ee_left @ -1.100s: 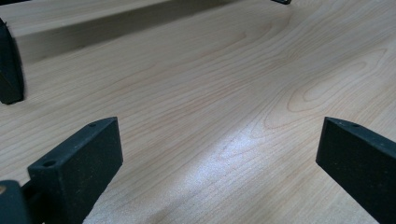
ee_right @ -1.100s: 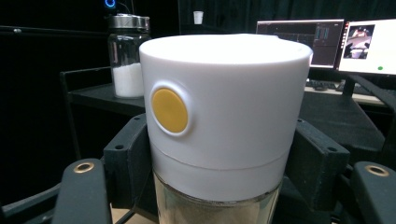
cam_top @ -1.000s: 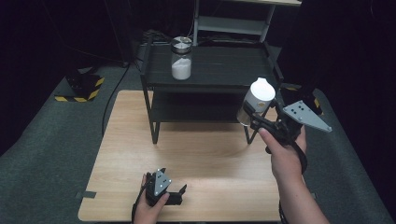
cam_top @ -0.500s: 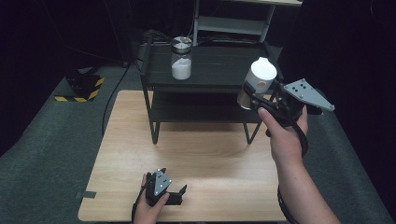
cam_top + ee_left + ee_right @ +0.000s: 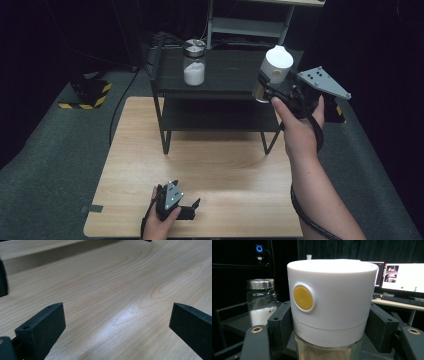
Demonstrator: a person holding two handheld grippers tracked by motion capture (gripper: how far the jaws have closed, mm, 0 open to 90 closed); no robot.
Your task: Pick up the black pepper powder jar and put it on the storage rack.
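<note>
White-capped glass grinder jar [image 5: 273,70] is held in the right gripper [image 5: 270,86], raised beside the black 2-tier shelf [image 5: 220,90]. A loose grip could drop it, or it could strike the salt jar [image 5: 194,62]. Left gripper [image 5: 186,206] rests wide apart on the wooden bench [image 5: 235,170].

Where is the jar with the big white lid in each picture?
High view: the jar is upper right, held in the right tongs by the black shelf.
Left gripper view: not there.
Right gripper view: the jar is in the middle.
Shared landmark: the salt jar.
</note>
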